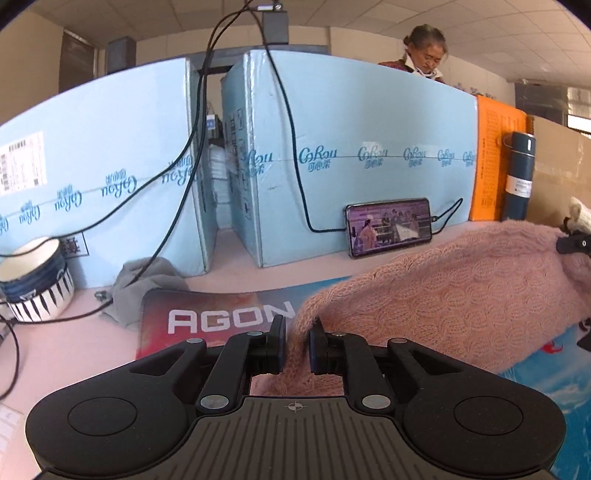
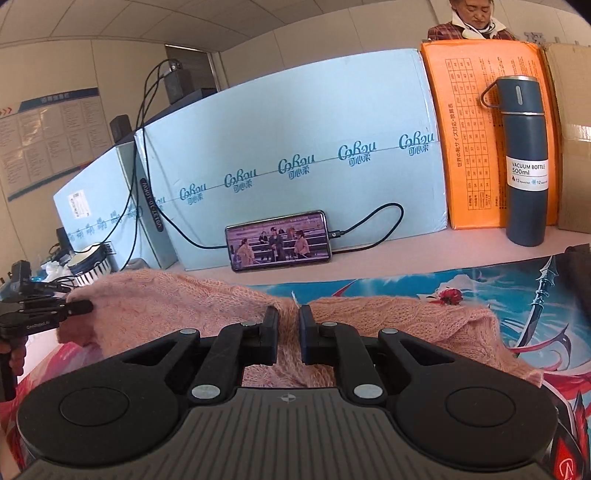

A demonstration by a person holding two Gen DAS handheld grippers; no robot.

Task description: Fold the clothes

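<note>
My left gripper (image 1: 297,328) has its two black fingers drawn in on a fold of the pink sweater (image 1: 443,291), a fuzzy cable-knit that rises from the printed mat (image 1: 207,321) and drapes away to the right. My right gripper (image 2: 288,317) pinches another fold of the same sweater (image 2: 184,302), jaws nearly closed with knit between them.

Left wrist view only: the mat's "AGON" lettering, a crumpled grey cloth (image 1: 147,280) beside it, a blue-and-white striped ceramic bowl (image 1: 37,284) at close range, and the gap between two pale blue cartons (image 1: 369,129).

Right wrist view only: the left gripper (image 2: 79,306) seen from outside, gripping the sweater's far edge; the full cylindrical dark blue vacuum bottle (image 2: 526,162) with its "500ml" label; and the mat's glossy blue fantasy artwork.

Both views: a phone (image 2: 279,242) propped on its long edge against the carton, screen lit, cable (image 2: 369,225) plugged in; an orange box (image 2: 465,140); a person (image 2: 474,18) behind the cartons.
</note>
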